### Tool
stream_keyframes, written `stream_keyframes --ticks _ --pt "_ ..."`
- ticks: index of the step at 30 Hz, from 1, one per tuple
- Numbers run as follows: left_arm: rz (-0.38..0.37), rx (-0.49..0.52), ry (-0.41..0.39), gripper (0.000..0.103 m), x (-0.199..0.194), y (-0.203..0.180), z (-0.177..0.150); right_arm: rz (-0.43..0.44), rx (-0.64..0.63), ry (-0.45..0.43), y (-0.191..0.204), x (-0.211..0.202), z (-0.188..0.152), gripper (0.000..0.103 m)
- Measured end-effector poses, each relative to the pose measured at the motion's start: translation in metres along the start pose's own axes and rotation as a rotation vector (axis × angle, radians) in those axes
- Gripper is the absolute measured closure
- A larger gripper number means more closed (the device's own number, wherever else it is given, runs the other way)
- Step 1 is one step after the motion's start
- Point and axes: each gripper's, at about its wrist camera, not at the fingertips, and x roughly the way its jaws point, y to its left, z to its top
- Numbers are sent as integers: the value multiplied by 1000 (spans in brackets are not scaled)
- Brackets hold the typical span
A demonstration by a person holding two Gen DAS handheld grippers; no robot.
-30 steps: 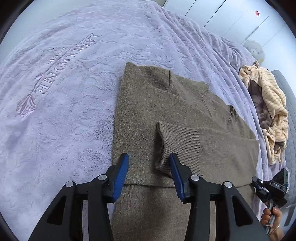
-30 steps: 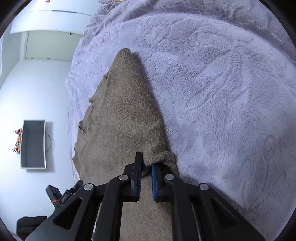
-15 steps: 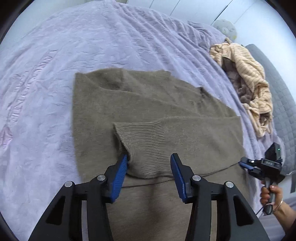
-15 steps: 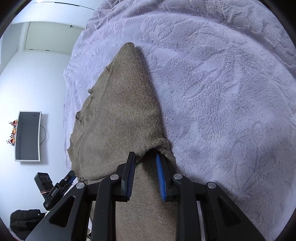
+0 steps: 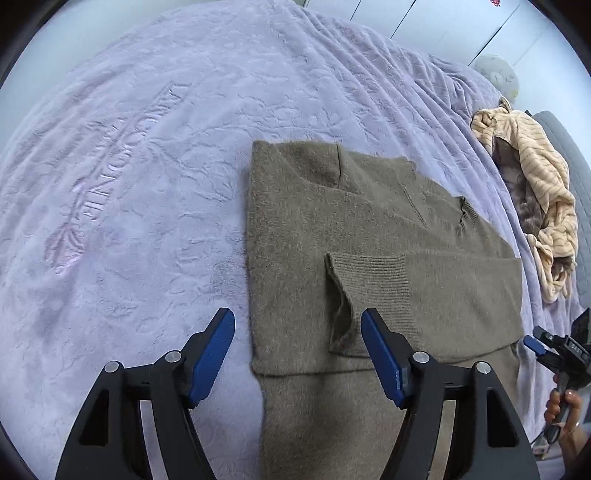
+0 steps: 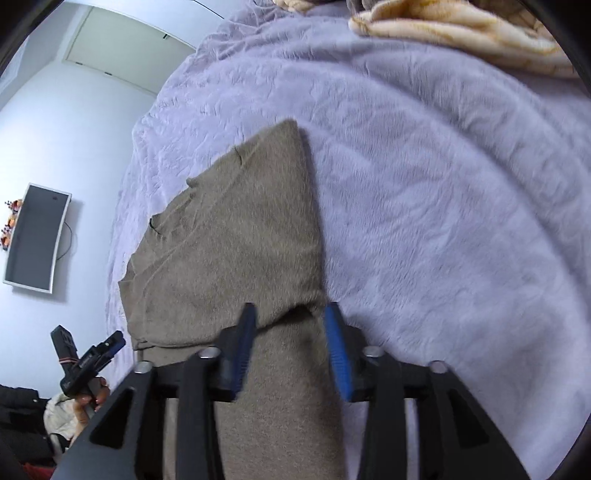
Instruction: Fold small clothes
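An olive-brown knit sweater lies partly folded on the lilac blanket, its ribbed cuff laid across the body. My left gripper hovers over the sweater's near left edge; its jaws are opening and its blue pads touch nothing. In the right wrist view the same sweater runs away from me. My right gripper is just above the folded corner, jaws opening, with the cloth lying loose between the pads. The right gripper also shows in a hand at the left view's edge.
The lilac plush blanket covers the whole bed. A heap of cream striped clothes lies at the far right, also visible in the right wrist view. A wall screen hangs beyond the bed.
My right gripper has let go of the sweater's corner and risen a little. My left gripper's jaws have spread wider, and it swung right over the cuff and back to the sweater's left edge.
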Motion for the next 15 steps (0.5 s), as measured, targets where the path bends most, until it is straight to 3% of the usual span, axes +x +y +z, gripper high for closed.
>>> stream_keyframes --ticks 4,7,8,10,11,12,15 --pt "-76 -42 40 31 25 3 13 -12 18 -4 -8 6 17 45" --pt "-112 -55 59 33 42 -5 20 29 35 21 -13 21 29 45" --pt "-94 -44 52 53 43 -9 21 44 36 36 -13 28 32 45" --pt "-43 -10 57 80 45 -17 22 56 51 77 -13 44 39 46" --pt "-36 5 44 83 40 -19 22 50 56 97 -12 49 40 53" --pt "-36 31 22 88 35 -23 23 48 45 107 -9 50 41 91" --pt "-4 97 -10 91 25 -23 21 40 -75 83 12 33 44 95"
